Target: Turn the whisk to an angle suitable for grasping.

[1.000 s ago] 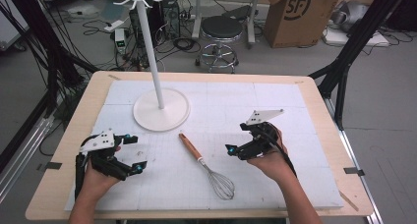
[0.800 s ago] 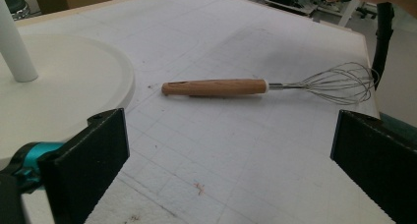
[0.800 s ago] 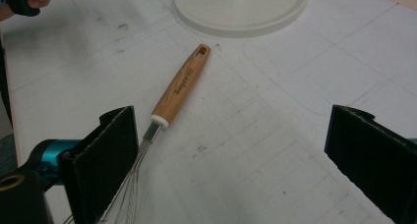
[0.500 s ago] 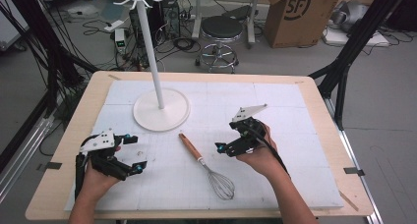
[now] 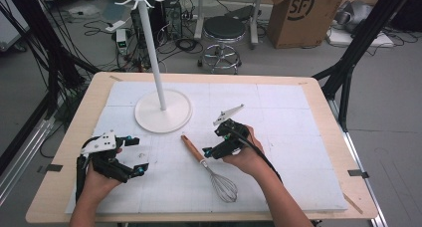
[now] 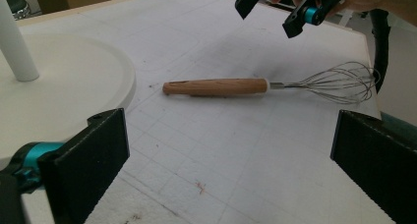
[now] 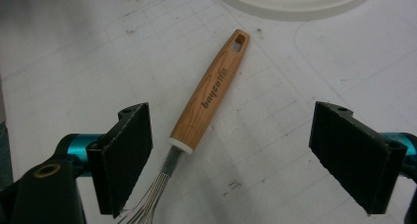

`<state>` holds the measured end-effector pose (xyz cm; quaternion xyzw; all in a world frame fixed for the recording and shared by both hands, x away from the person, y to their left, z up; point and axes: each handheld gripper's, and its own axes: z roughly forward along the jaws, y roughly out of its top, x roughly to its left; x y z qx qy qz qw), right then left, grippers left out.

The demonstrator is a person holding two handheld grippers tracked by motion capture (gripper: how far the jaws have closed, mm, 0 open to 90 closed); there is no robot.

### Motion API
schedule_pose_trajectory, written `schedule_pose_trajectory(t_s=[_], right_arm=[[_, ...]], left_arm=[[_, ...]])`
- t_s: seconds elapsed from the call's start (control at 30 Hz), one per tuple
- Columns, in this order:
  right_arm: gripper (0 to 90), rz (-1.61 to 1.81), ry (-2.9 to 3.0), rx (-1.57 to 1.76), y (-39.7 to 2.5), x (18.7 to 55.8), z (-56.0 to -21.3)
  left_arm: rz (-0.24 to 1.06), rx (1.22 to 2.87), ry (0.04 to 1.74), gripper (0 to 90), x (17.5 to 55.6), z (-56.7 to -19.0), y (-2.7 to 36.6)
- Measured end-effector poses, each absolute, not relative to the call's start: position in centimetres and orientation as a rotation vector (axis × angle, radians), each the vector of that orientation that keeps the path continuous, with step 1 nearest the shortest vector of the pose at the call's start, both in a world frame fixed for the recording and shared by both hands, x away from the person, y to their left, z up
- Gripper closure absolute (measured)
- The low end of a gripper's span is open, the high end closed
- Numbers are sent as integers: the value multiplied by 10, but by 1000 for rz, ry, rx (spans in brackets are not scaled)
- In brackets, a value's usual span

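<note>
Left gripper (image 5: 133, 155) sits at about 8 o'clock on the white foam mat (image 5: 298, 137), jaws spread wide, lots of bare mat around it. The whisk (image 5: 209, 168), smooth wooden handle and thin wire loops, lies flat mid-table. Right gripper (image 5: 219, 140) hovers beside its handle, jaws spread too.

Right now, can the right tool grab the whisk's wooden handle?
Probably yes. The right tool hangs open just above the whisk, its jaws on either side of the handle's wire end, with nothing in between. The left tool waits apart, out of the way.
</note>
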<state>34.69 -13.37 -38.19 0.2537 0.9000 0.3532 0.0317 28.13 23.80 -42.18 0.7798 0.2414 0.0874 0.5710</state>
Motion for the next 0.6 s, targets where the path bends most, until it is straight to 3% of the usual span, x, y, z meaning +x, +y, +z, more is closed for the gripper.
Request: schedule_pose_trajectory(t_s=[0.2,0.6], right_arm=[[167,1058,2811,788,-128,350,-389],[292,969,2946,794,-104,356,-409]], left_arm=[[205,1831,566,17,282,-422,238],[203,1833,568,17,282,-422,238]])
